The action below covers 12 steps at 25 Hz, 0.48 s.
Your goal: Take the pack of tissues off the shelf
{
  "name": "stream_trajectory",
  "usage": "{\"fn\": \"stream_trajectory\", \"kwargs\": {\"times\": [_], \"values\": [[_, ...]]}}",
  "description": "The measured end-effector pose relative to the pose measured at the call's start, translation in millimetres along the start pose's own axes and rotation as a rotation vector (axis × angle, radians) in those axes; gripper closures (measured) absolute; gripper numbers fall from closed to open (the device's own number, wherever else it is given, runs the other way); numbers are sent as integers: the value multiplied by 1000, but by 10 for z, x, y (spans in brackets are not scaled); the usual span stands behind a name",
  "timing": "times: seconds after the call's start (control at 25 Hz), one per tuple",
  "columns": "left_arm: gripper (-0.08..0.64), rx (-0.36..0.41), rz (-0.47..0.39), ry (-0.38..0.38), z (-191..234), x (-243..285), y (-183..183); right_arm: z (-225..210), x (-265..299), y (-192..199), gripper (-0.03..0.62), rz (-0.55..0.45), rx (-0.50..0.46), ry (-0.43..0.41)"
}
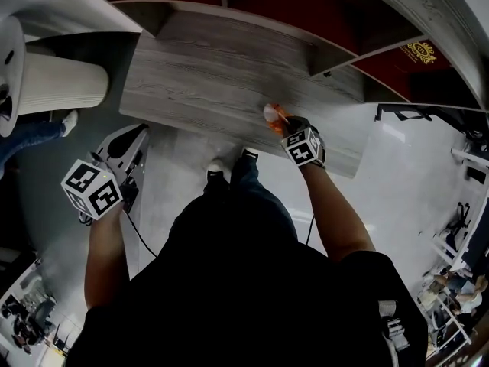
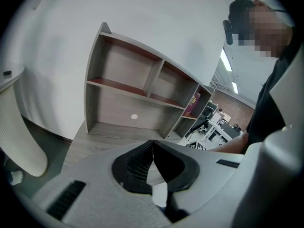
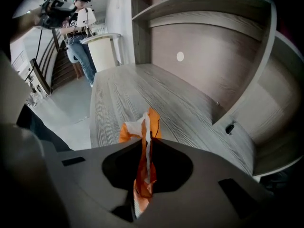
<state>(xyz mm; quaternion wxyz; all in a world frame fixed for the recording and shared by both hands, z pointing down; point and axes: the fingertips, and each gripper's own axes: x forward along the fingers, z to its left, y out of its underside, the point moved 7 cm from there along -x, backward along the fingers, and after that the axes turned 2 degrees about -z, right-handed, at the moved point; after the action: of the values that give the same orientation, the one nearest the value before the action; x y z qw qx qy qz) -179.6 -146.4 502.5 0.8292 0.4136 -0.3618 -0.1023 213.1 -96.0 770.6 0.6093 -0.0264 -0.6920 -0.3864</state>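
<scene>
Pinched upright between the jaws of my right hand-held gripper (image 3: 145, 145) is the pack of tissues (image 3: 138, 129), orange and white, its wrapper crumpled where the jaws close on its middle. So I judge the grasp made. From the head view the pack (image 1: 273, 115) sits over the wood-grain surface (image 1: 206, 75) of the shelf unit, near its front edge, with the right hand-held gripper (image 1: 281, 121) reaching in from my side. I cannot tell whether the pack's underside touches the surface or hangs just above it. What remains, as I read it, is to draw the pack back past that front edge and clear of the unit. The left hand-held gripper (image 1: 136, 133) hangs low at my side over the floor, well apart from the pack; its own view shows the tips of the left hand-held gripper (image 2: 153, 143) meeting, with nothing held. Beyond them a red book (image 2: 194, 103) stands in a right-hand compartment.
</scene>
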Motion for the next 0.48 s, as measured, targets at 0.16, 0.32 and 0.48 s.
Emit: {"fn": "stream_trajectory", "kwargs": {"times": [0.16, 0.32, 0.48], "values": [[543, -4, 3, 4, 3, 17, 29, 40, 83, 54, 565, 10, -13, -8], [543, -14, 6, -4, 12, 22, 41, 99, 121, 70, 558, 19, -26, -19], [543, -10, -3, 11, -2, 59, 47, 127, 129, 99, 544, 24, -19, -34]]}}
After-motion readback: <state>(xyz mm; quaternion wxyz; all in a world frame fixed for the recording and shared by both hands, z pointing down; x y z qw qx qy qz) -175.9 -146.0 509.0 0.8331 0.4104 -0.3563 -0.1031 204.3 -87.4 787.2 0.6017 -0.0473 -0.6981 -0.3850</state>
